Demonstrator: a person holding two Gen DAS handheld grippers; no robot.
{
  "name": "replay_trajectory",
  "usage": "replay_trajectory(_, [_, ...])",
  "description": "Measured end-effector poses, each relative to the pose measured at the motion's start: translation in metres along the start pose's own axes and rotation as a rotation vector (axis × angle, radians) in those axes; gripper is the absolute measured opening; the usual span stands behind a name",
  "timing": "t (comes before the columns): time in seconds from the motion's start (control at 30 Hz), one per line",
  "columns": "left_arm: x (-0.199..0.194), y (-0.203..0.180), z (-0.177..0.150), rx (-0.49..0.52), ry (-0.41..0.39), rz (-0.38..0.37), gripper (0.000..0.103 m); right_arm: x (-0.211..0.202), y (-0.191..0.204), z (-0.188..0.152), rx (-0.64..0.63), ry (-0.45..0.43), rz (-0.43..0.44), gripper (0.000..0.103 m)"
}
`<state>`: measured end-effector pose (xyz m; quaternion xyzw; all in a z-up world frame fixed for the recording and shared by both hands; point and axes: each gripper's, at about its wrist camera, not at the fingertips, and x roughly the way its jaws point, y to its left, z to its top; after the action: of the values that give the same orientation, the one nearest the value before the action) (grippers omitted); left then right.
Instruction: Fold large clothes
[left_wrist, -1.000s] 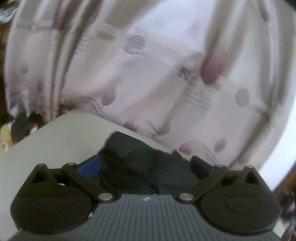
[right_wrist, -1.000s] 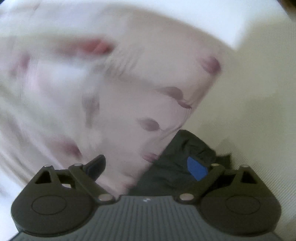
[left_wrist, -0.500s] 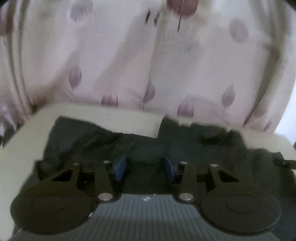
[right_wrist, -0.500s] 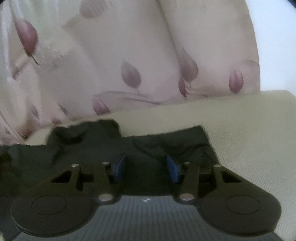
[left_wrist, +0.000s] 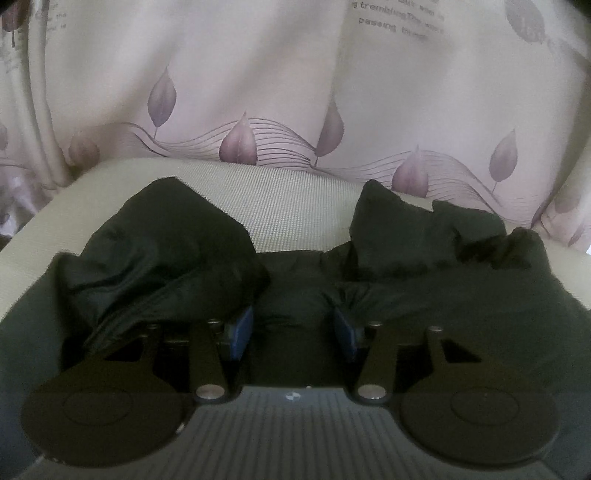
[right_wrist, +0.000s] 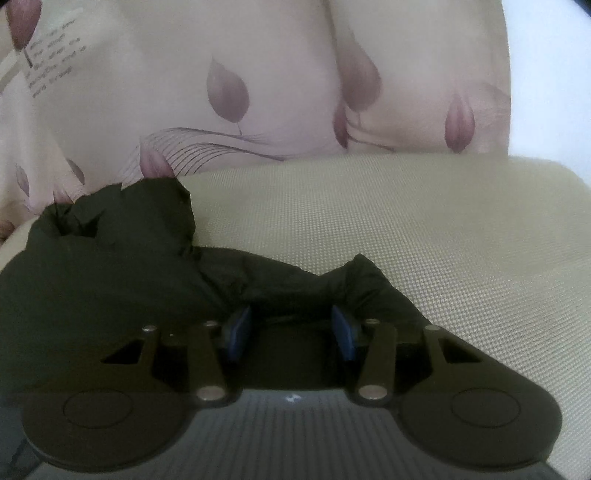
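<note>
A black garment (left_wrist: 424, 280) lies crumpled on a beige woven surface (left_wrist: 295, 206). It also shows in the right wrist view (right_wrist: 110, 266), bunched at the left. My left gripper (left_wrist: 293, 328) sits low over the garment with its blue pads (left_wrist: 240, 332) partly apart and black cloth bunched between them. My right gripper (right_wrist: 291, 328) stands the same way at the garment's right edge, its blue pads (right_wrist: 341, 336) apart with a fold of black cloth between them. Neither pair of pads visibly pinches the cloth.
A pale pink curtain (left_wrist: 295, 92) with purple leaf prints and printed text hangs just behind the surface's far edge; it also shows in the right wrist view (right_wrist: 258, 92). Bare beige surface (right_wrist: 443, 240) stretches right of the garment. A white wall (right_wrist: 546, 74) is at the far right.
Both grippers swung from a blurred view of the curtain down to the garment. The jaws narrowed from wide open and now straddle the black cloth, closer to it than before.
</note>
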<state>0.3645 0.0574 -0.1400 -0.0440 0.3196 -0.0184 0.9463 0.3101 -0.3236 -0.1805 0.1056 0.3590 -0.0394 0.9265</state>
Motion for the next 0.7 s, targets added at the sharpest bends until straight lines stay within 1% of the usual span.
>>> replay_trajectory(0.2, [0.006, 0.001, -0.008, -0.003, -0.027, -0.013, 0.052, 0.001, 0.001, -0.001, -0.021, -0.018, -0.006, 0.046])
replay_trajectory(0.57, [0.01, 0.004, -0.011, -0.023, -0.033, -0.026, 0.053, 0.001, 0.002, 0.0, -0.046, -0.019, -0.011, 0.046])
replay_trajectory(0.63, [0.01, 0.002, -0.011, -0.013, -0.033, -0.018, 0.053, 0.001, 0.003, 0.003, -0.051, -0.007, -0.011, 0.047])
replay_trajectory(0.7, [0.009, 0.002, -0.012, -0.01, -0.035, -0.015, 0.053, -0.004, -0.001, 0.009, -0.029, 0.009, 0.012, 0.048])
